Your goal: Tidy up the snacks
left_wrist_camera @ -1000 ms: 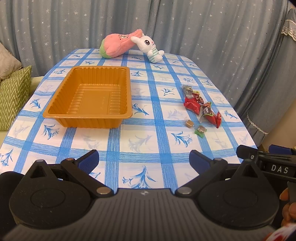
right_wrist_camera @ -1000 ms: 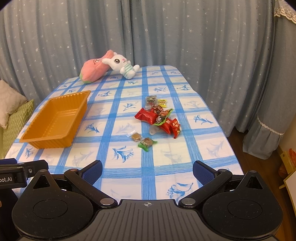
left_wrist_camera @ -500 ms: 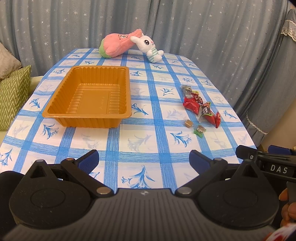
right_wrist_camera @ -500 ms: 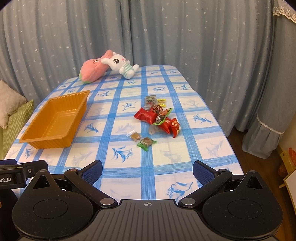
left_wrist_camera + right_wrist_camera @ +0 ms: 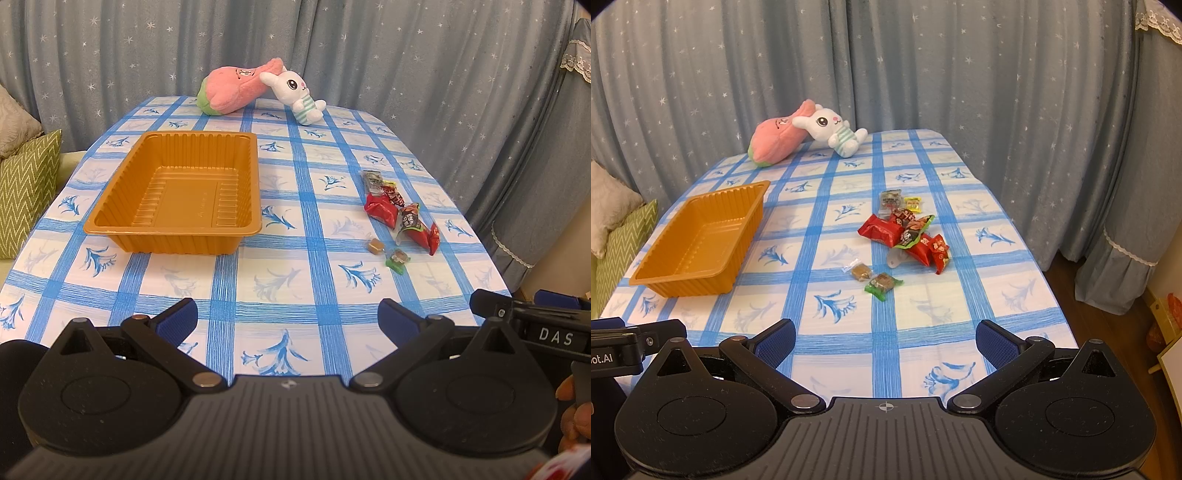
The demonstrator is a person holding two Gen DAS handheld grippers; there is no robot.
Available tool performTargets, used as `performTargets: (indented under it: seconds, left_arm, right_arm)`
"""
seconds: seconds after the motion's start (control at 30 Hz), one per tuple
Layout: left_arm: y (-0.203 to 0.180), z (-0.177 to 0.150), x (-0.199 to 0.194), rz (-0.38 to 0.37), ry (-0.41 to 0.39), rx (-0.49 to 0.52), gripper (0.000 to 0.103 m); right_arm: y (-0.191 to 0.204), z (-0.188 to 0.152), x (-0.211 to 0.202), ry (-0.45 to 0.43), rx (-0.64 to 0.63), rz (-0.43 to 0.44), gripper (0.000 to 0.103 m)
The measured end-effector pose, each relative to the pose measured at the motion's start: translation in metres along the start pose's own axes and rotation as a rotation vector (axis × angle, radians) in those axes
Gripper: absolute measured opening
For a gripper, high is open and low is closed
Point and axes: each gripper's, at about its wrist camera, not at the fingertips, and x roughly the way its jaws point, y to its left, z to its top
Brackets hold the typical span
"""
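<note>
An empty orange plastic tray (image 5: 110, 230) (image 5: 646, 277) sits on the left half of the blue-checked tablecloth. A loose pile of snack packets (image 5: 400, 216) (image 5: 908, 236), mostly red wrappers, lies on the right half. Nearer to me lie a small brown candy (image 5: 376, 246) (image 5: 860, 272) and a green-wrapped one (image 5: 397, 258) (image 5: 882, 284). My left gripper (image 5: 288, 319) hangs open over the near table edge, holding nothing. My right gripper (image 5: 884, 338) is open too, well short of the snacks.
A pink plush (image 5: 232, 90) (image 5: 775, 140) and a white rabbit plush (image 5: 295, 92) (image 5: 831, 127) lie at the far table end against grey star curtains. Green and white cushions (image 5: 26, 184) sit left of the table. The other gripper's body (image 5: 535, 325) shows at right.
Both views have drifted only slightly; the table contents sit a touch lower in the right wrist view. Nothing on the table has moved, and both grippers stay open.
</note>
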Motion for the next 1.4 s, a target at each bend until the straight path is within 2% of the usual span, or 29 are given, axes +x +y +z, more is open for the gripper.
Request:
performTargets:
  seconds: [0.3,0.43,0.6,0.83,0.9,1.03,1.1,1.17,1.33,1.4]
  left_arm:
    - [-0.003,-0.002,0.003,-0.016,0.007,-0.004,0.103]
    - [-0.005,-0.004,0.012,-0.036,0.018,-0.003,0.103]
    - [-0.01,0.0,0.034,-0.07,0.032,0.004,0.103]
    - [-0.019,0.011,0.085,-0.103,0.053,0.021,0.103]
    - [-0.019,0.013,0.1,-0.106,0.061,0.019,0.102]
    - [-0.02,0.018,0.127,-0.102,0.079,0.03,0.096]
    - [-0.02,0.019,0.137,-0.099,0.081,0.032,0.095]
    - [-0.02,0.019,0.145,-0.096,0.079,0.031,0.094]
    - [-0.018,0.018,0.158,-0.089,0.076,0.03,0.094]
    - [-0.017,0.018,0.162,-0.09,0.076,0.025,0.094]
  right_arm:
    - [0.001,0.0,-0.001,-0.002,0.004,0.0,0.103]
    - [-0.012,-0.004,0.006,-0.014,0.028,-0.011,0.103]
    - [-0.03,-0.006,0.02,-0.018,0.061,-0.007,0.103]
    - [-0.047,-0.003,0.048,-0.024,0.11,-0.014,0.102]
    - [-0.049,-0.001,0.061,-0.012,0.123,0.003,0.089]
    - [-0.046,0.003,0.089,0.005,0.129,0.035,0.081]
    - [-0.044,0.006,0.103,0.011,0.138,0.054,0.066]
    - [-0.043,0.009,0.118,0.018,0.148,0.068,0.06]
    - [-0.04,0.016,0.146,0.03,0.157,0.086,0.056]
    - [-0.038,0.019,0.156,0.035,0.158,0.091,0.05]
